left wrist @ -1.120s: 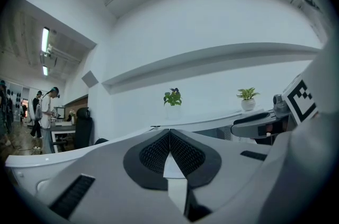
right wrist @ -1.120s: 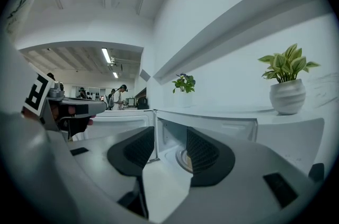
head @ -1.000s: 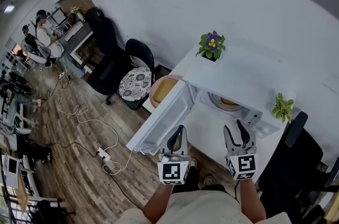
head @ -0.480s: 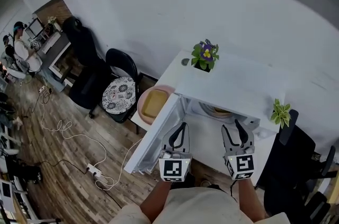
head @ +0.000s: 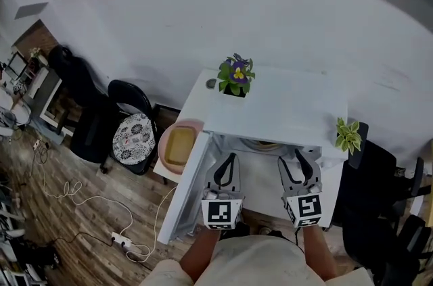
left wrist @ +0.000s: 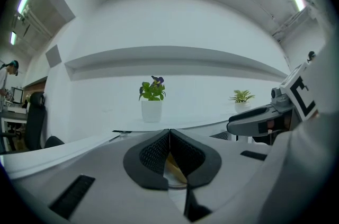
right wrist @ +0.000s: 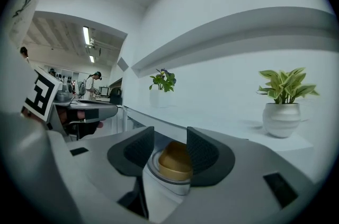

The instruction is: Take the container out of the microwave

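Observation:
The white microwave point(head: 284, 105) stands with its door point(head: 184, 191) swung open to the left. Inside, a tan container point(right wrist: 175, 160) sits on the glass turntable point(right wrist: 165, 181); only its edge point(head: 260, 145) shows under the microwave's top in the head view. My left gripper point(head: 228, 166) point(left wrist: 169, 135) is shut with nothing in it, in front of the opening. My right gripper point(head: 298, 165) point(right wrist: 169, 135) is open beside it, the container lying beyond its jaws and apart from them.
A purple-flowered pot point(head: 235, 75) and a small green plant point(head: 348, 134) stand on the microwave's top. A pink plate point(head: 177, 146) lies left of the door, near a patterned chair point(head: 132, 136). Black chairs point(head: 379, 210) stand at the right. A cable point(head: 122, 241) runs over the wooden floor.
The head view has swung so the microwave sits more in the middle. Both grippers are closer to the opening. Their jaws have kept their states.

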`<state>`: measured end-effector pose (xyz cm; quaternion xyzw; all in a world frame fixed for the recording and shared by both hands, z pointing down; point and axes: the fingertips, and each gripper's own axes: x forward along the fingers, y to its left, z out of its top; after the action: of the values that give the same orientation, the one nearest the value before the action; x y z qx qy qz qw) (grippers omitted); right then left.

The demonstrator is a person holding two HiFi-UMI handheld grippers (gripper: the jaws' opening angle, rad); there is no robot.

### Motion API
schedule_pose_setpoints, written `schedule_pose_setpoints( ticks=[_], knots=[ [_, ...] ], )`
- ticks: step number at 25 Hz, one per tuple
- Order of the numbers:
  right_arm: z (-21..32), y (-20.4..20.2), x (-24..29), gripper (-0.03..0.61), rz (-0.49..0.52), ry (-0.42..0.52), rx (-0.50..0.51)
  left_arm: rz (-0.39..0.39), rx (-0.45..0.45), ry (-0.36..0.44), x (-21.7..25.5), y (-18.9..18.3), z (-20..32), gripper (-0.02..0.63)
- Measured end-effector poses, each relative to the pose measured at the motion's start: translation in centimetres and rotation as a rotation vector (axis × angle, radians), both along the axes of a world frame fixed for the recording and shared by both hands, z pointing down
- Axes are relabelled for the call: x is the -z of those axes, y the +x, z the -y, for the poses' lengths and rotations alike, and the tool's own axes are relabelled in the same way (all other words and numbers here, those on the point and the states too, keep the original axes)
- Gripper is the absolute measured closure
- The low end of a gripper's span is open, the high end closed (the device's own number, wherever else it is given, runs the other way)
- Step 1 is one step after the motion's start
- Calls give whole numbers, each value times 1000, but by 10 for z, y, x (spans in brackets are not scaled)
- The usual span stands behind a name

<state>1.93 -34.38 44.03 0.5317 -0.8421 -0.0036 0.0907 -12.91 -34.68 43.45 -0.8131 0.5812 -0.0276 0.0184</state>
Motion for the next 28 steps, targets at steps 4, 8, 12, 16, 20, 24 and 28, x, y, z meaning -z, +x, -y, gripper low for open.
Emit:
schedule_pose_setpoints(
  ticks=[4, 8, 12, 16, 20, 24, 28],
  knots=[
    [1, 7, -5, 387, -5, -13, -38, -6, -38, -7, -3, 7, 8, 606],
    [4, 9, -7, 387, -8, -19, -59, -5, -63, -7, -3, 11, 14, 606],
    [6, 8, -11, 387, -12, -29, -65, -6, -73, -18, -8, 12, 17, 606],
    [8, 5, -13, 387, -17, -34, -63, -9, -78, -27, -12, 11, 19, 606],
    [11, 2, -15, 387, -32, -39, -57, -4, -80, -34, -15, 10, 22, 606],
    [13, 0, -17, 387, -37, -47, -49, -7, -81, -40, -18, 9, 25, 606],
    [15, -2, -20, 387, -44, -55, -35, -7, -80, -46, -21, 8, 27, 606]
  ],
)
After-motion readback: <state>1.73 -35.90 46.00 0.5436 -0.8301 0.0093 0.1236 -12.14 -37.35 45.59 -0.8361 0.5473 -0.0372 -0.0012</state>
